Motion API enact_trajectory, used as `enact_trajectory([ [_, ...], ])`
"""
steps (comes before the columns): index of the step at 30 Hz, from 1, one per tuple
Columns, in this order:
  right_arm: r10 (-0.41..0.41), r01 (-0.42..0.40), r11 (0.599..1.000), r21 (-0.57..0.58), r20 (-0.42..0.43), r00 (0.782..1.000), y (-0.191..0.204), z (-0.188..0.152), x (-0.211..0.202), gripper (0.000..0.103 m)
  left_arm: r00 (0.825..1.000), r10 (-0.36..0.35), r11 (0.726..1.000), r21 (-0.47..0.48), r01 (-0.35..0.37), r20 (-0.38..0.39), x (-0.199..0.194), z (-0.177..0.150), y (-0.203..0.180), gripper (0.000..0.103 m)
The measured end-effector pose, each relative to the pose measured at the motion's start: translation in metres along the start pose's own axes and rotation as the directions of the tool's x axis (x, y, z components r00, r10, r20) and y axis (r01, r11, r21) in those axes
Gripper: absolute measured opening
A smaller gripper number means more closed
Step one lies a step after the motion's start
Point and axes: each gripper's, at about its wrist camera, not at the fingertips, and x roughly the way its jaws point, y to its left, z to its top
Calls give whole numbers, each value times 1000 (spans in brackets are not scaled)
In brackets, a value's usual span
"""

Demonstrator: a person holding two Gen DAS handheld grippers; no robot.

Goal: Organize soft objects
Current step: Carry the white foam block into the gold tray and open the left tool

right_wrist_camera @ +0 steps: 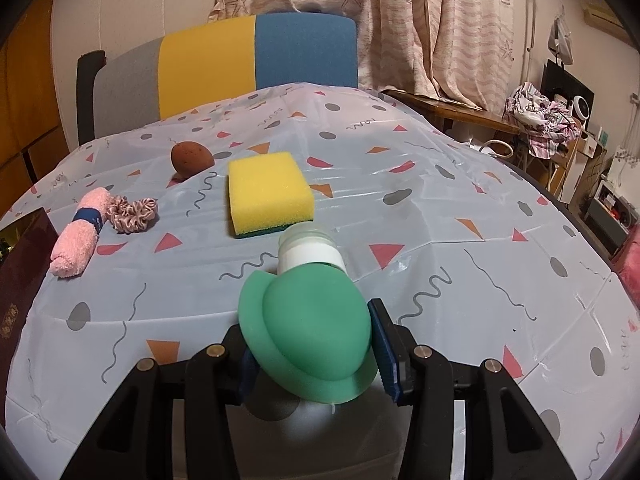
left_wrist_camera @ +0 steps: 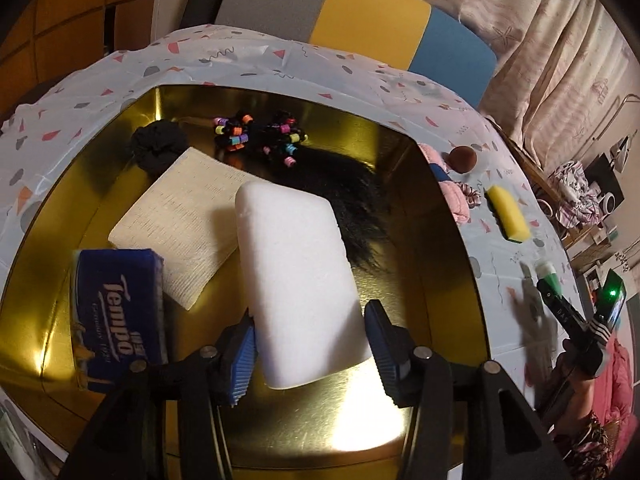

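Observation:
My left gripper [left_wrist_camera: 310,344] hangs over the gold tray [left_wrist_camera: 440,208] with its jaws open around the near end of a white foam block [left_wrist_camera: 300,276]; the left pad touches it, the right pad stands just apart. The tray also holds a cream cloth [left_wrist_camera: 188,224], a blue Tempo tissue pack [left_wrist_camera: 120,320], a black scrunchie [left_wrist_camera: 158,148], beaded hair ties [left_wrist_camera: 260,134] and black hair [left_wrist_camera: 360,200]. My right gripper [right_wrist_camera: 314,344] is shut on a green squeeze bottle [right_wrist_camera: 312,328] with a white cap above the table.
On the patterned tablecloth [right_wrist_camera: 440,208] lie a yellow sponge [right_wrist_camera: 268,192], a brown egg-shaped sponge [right_wrist_camera: 191,158], a pink scrunchie [right_wrist_camera: 132,212] and a rolled pink towel [right_wrist_camera: 78,236]. A dark box edge [right_wrist_camera: 16,280] sits at the left. A chair [right_wrist_camera: 256,60] stands behind the table.

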Motion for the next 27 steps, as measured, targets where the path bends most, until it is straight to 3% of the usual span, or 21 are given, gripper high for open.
enact_trajectory([
  [5,-5,5,1000,-2,-8,1000,1,-1,0,49,998,59,998,11,-59,16,-5,-3,5,57],
  [9,-9,9,1000,0,-16,1000,1,-2,1,49,999,17,998,52,-19,35,-13,-8,4,71],
  [13,-15,15,1000,-7,-21,1000,3,-2,1,49,999,32,997,74,-35,39,-16,-11,2,72],
  [17,-18,18,1000,-21,-15,1000,6,-4,-1,49,998,35,999,32,-37,58,-23,-13,10,72],
  [21,-13,13,1000,-26,-15,1000,8,-5,-3,49,998,-4,1000,-3,4,62,-28,-14,13,72],
  [27,29,-29,1000,6,-21,999,6,-4,-13,49,996,-2,999,53,-2,84,-36,-19,0,72],
])
